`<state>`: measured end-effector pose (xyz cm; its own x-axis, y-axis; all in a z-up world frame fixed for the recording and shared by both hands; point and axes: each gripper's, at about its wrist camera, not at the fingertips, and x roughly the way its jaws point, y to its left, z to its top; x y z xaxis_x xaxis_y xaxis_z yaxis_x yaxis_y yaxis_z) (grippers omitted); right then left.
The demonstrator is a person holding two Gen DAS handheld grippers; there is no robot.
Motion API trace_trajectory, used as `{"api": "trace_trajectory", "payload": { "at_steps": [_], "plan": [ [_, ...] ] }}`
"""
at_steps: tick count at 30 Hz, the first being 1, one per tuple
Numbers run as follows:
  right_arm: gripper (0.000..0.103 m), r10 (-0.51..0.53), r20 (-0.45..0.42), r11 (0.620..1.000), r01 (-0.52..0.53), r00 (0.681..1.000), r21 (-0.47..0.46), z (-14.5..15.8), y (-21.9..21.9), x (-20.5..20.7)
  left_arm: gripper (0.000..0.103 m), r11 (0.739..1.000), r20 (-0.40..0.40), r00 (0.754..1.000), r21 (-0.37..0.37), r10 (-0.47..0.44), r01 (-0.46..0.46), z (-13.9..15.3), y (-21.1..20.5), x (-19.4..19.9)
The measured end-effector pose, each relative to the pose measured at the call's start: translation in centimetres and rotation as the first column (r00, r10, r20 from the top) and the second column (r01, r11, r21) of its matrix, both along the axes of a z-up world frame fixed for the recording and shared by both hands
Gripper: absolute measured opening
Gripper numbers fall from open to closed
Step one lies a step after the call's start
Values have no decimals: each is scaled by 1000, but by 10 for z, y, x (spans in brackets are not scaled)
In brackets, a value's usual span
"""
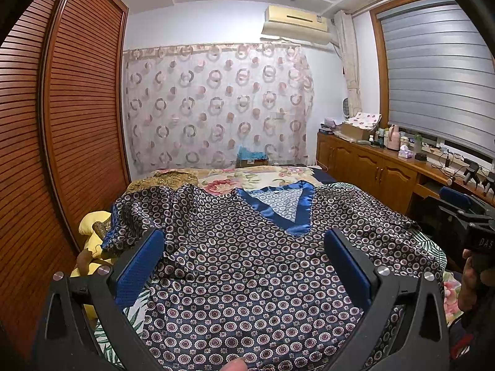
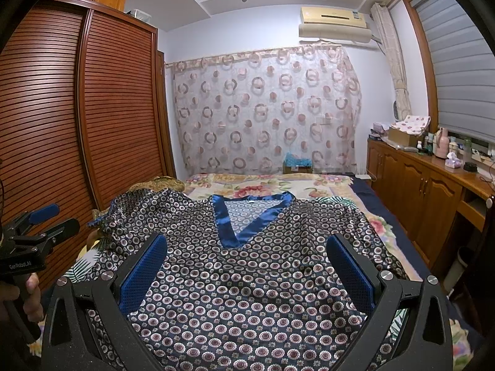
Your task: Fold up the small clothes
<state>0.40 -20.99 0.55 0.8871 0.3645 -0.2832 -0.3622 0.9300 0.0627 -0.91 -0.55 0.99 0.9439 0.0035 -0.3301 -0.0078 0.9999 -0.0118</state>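
Observation:
A dark blue satin top (image 1: 247, 266) with a ring pattern and a bright blue V-neck collar (image 1: 278, 204) lies spread flat on the bed, collar away from me. It also shows in the right wrist view (image 2: 247, 278). Its left sleeve (image 1: 148, 213) is rumpled near the bed's left edge. My left gripper (image 1: 244, 241) is open and empty, hovering above the top's lower part. My right gripper (image 2: 247, 247) is open and empty above the same area; it also shows in the left wrist view (image 1: 464, 210) at the far right.
The bed (image 2: 272, 185) has a floral cover and fills the middle. A slatted wooden wardrobe (image 1: 62, 108) stands on the left. A wooden cabinet (image 2: 417, 179) with bottles runs along the right. A yellow soft toy (image 1: 92, 225) lies at the bed's left edge.

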Motion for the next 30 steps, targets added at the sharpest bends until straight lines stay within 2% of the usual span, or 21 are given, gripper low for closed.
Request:
{"api": "trace_trajectory", "payload": {
  "at_steps": [30],
  "plan": [
    [103, 0, 1, 1000, 0, 1000, 0, -1, 0, 0, 103, 1000, -1, 1000, 4, 1, -1, 1, -1, 0]
  ]
}}
